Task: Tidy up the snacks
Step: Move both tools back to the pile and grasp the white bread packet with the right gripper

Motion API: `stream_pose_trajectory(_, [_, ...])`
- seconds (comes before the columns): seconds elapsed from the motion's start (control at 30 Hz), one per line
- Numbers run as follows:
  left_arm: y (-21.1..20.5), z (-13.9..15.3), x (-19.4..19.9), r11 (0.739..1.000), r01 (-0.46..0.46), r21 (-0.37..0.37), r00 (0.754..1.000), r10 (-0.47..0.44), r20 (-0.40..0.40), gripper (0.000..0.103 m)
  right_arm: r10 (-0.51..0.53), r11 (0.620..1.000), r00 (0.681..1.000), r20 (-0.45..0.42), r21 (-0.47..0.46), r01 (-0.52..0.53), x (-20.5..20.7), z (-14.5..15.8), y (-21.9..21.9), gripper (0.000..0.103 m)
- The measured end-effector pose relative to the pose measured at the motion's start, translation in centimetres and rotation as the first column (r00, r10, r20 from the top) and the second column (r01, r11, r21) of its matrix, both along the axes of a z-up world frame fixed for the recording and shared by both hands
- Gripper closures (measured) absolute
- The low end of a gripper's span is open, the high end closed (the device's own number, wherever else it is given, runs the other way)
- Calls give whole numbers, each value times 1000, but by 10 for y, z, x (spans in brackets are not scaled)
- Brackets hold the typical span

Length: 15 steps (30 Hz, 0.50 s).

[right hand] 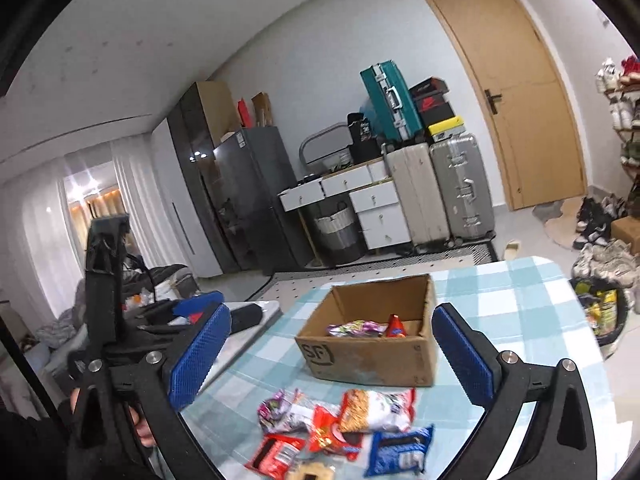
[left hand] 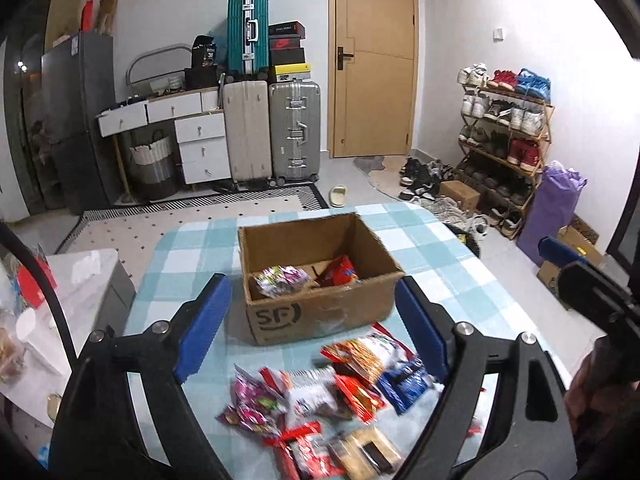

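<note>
An open cardboard box (left hand: 320, 312) marked SF stands on the checked tablecloth (left hand: 192, 256); it also shows in the right wrist view (right hand: 372, 360). Inside lie a purple-green snack pack (left hand: 280, 278) and a red pack (left hand: 340, 270). A pile of loose snack packs (left hand: 340, 400) lies in front of the box, including a blue pack (right hand: 400, 454) and a large orange-white bag (right hand: 376, 408). My left gripper (left hand: 312, 328) is open and empty above the pile. My right gripper (right hand: 328, 356) is open and empty, in front of the box; it also shows at the right edge of the left wrist view (left hand: 560, 252).
A white side table (left hand: 80, 280) with clutter stands left of the cloth. Beyond are suitcases (left hand: 272, 132), a white drawer unit (left hand: 200, 140), a wooden door (left hand: 376, 60), a shoe rack (left hand: 508, 128) and a purple bag (left hand: 548, 208).
</note>
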<state>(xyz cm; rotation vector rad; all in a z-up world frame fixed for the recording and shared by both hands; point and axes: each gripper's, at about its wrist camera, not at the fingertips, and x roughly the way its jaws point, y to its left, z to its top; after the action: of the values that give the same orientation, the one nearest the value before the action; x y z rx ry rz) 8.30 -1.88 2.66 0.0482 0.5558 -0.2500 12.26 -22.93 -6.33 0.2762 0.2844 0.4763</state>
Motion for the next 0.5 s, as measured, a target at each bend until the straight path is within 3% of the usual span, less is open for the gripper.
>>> stream_pose_trajectory(0.17, [-1,-3,-28,999,19,-25,1000,-20,-9,20,-25,999,999,-30,18,26,-22,-12,-12,0])
stream_pose_trajectory(0.37, [7,-21,-42,999,12,-52,1000,-13,-28,12,-92,993,992,-81,-79,86,-39,-39,-18,0])
stream_pose_trajectory(0.5, [15,-46,-39,999,-6,-50,999,4,-48,2,-111,989,984,-137,-113,96,-44,-63,-26,0])
